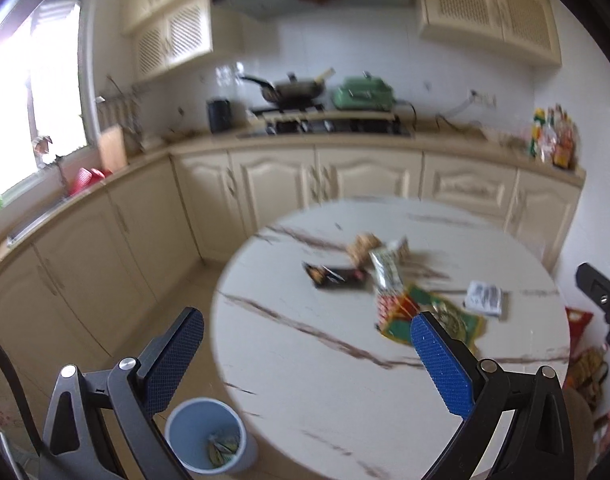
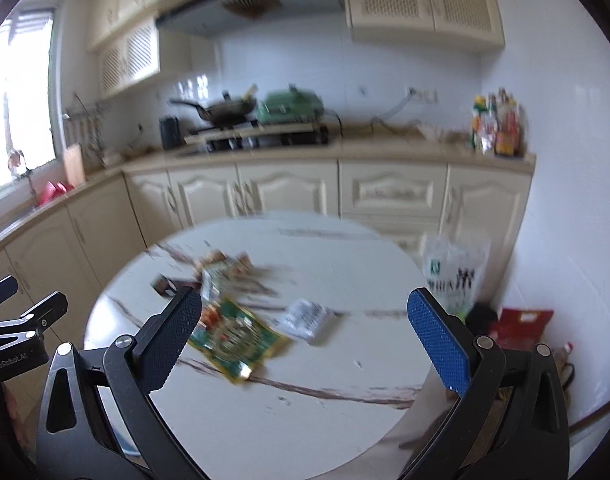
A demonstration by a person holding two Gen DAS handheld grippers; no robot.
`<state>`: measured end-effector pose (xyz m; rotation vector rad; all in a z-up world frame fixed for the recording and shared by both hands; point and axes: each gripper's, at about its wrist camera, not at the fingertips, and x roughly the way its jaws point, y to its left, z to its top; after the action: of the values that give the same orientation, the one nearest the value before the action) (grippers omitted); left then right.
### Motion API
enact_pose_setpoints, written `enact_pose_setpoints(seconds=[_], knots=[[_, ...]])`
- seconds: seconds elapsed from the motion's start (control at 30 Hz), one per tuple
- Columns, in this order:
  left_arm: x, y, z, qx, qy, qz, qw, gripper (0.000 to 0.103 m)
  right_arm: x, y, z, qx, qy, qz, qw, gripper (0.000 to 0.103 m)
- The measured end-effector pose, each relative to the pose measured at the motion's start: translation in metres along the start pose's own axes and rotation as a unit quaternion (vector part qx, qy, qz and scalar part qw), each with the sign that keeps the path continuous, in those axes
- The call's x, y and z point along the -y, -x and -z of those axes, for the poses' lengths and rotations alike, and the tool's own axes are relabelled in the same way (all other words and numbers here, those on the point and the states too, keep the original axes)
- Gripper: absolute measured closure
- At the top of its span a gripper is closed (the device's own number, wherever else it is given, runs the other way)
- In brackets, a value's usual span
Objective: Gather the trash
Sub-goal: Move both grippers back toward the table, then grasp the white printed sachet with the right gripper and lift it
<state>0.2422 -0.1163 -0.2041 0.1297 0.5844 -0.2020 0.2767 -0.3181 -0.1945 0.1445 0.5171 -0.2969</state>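
Left gripper (image 1: 307,322): your fingers are spread wide and hold nothing; the left one hangs over the floor off the desk's edge, the right one over the desk.
Right gripper (image 2: 305,304): your fingers are spread wide here too, empty, both raised above the desk.
Desk (image 1: 305,360): round, white marble with brown veins; the trash lies in a loose cluster toward its far half.
Green wrapper (image 2: 237,334): flat on the desk, just inside your right gripper's left finger, its near corner toward you; in the left wrist view it lies partly behind your left gripper's right finger.
White packet (image 2: 309,316): just right of the green wrapper, between your right gripper's fingers and lying beyond them.
Silver wrapper (image 1: 385,272): a long strip running from the far cluster down to the green wrapper.
Dark wrapper (image 1: 337,276): flat, left of the silver strip, well beyond both grippers.
Brown scraps (image 1: 363,246): at the far end of the cluster; too blurred to tell more.
Bin (image 1: 207,434): pale blue, on the floor beside the desk, below your left gripper's left finger, with a wrapper lying inside.
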Motion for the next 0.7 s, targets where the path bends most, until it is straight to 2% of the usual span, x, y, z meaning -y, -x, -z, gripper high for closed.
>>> enact_pose_setpoints(seconds=[0.2,0.23,0.37,0.43,0.53,0.7], knots=[[0.035,-0.046,-0.015,-0.068,-0.024,0.059,0.9957,0.001,0.024,-0.049,0.024,-0.062,-0.004,0.011,0.998,0.000],[0.039,-0.054,-0.017,-0.087,-0.017,0.077,0.9930,0.001,0.028,-0.056,0.028,-0.068,-0.003,0.008,0.998,0.000],[0.045,-0.077,-0.026,-0.135,0.022,0.109,0.9846,0.001,0.037,-0.073,0.038,-0.088,0.005,0.011,0.996,0.000],[0.047,-0.086,-0.033,-0.147,0.030,0.101,0.9835,0.001,0.043,-0.084,0.041,-0.098,0.007,0.014,0.995,0.000],[0.044,-0.096,-0.042,-0.145,0.030,0.073,0.9862,0.001,0.049,-0.101,0.042,-0.113,0.010,0.006,0.994,0.000],[0.033,-0.106,-0.056,-0.150,0.047,0.045,0.9866,0.001,0.038,-0.142,0.032,-0.146,0.056,-0.024,0.987,0.000]])
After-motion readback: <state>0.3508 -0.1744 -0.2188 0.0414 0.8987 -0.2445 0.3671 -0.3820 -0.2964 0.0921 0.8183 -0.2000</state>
